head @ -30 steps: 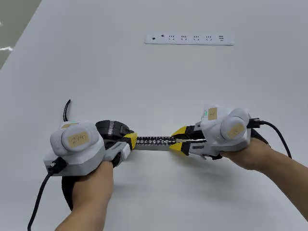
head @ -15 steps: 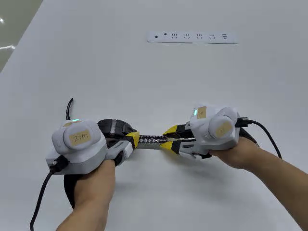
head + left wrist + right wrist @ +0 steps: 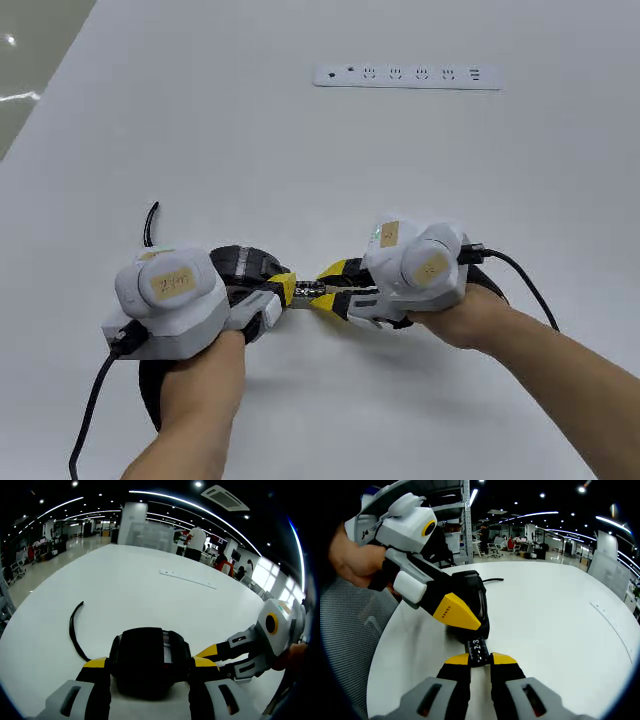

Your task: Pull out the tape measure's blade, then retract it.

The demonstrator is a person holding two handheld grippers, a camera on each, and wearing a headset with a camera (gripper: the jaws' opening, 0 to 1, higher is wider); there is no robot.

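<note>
On the counter (image 3: 300, 150), the left hand-held gripper (image 3: 268, 300) clamps the tape case (image 3: 150, 652) while the right hand-held gripper (image 3: 480, 659) pinches the blade (image 3: 477, 647), a short stub; it is best fed in slowly and straight, case held firm.

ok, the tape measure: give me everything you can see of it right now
The tape measure has a rounded black case, plastic by the look, with a greyish panel on top. It looks to sit on the white table, clamped on both sides by the left tool's yellow-tipped jaws. A short stretch of blade, printed with numerals, sticks out of the case, and the right tool is shut on its end. A thin black strap curves off from the case across the table.
</note>
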